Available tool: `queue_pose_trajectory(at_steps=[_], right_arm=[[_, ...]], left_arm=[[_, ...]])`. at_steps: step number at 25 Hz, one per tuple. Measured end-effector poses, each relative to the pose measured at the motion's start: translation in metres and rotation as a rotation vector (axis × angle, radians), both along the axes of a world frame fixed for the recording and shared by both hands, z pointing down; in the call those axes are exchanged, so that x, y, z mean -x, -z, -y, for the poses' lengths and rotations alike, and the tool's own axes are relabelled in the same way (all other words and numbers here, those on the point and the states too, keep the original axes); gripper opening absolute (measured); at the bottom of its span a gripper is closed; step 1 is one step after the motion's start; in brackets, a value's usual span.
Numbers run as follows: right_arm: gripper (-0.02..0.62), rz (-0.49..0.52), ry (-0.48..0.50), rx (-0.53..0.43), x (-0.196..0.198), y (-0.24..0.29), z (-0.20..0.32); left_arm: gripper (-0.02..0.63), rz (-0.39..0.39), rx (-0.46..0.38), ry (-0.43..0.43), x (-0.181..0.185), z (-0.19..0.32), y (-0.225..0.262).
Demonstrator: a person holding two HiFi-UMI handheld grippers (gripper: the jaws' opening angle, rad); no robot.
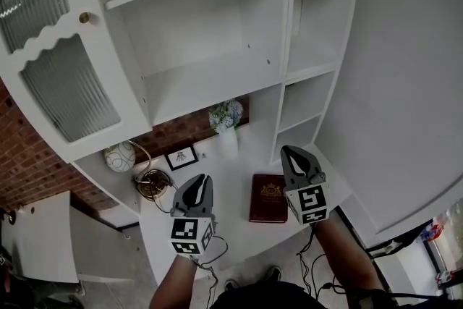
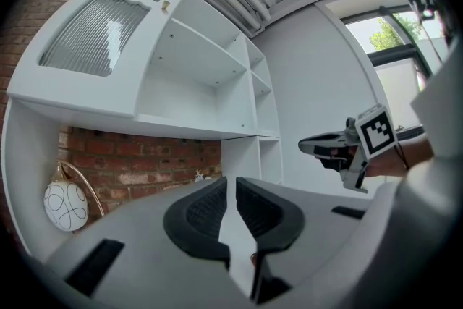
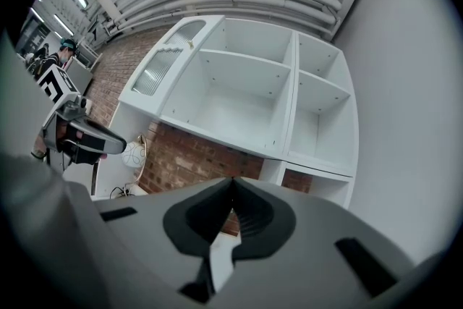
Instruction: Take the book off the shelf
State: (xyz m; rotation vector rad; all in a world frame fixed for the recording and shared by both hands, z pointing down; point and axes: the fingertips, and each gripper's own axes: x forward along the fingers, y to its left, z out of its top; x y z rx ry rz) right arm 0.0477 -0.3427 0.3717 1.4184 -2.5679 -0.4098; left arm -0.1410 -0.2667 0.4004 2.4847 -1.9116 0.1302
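A dark red book [image 1: 268, 197] with a gold emblem lies flat on the white desk top [image 1: 235, 177], between my two grippers in the head view. My left gripper [image 1: 203, 179] hovers to the left of the book, jaws shut and empty. My right gripper [image 1: 288, 151] hovers just right of the book, also shut with nothing in it. In the left gripper view the left gripper [image 2: 228, 182] points at the white shelf unit [image 2: 217, 76], and the right gripper [image 2: 307, 147] shows at the right. The right gripper [image 3: 232, 181] aims up at the empty shelves [image 3: 246, 90].
On the desk stand a vase of flowers [image 1: 226, 124], a small framed picture [image 1: 181, 156], a round white lamp [image 1: 119, 156] and a gold wire stand [image 1: 153, 184]. A cabinet door with ribbed glass [image 1: 58, 54] hangs open at the left. A brick wall [image 2: 137, 166] backs the desk.
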Motion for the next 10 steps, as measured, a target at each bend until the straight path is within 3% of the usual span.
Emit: queue_pose_trajectory(at_steps=[10], right_arm=[[0.000,-0.017,-0.006,-0.009,0.0089,0.0050,-0.0095]], left_arm=[[0.040,-0.002,-0.004,-0.013,0.0094,-0.0044,0.0006]])
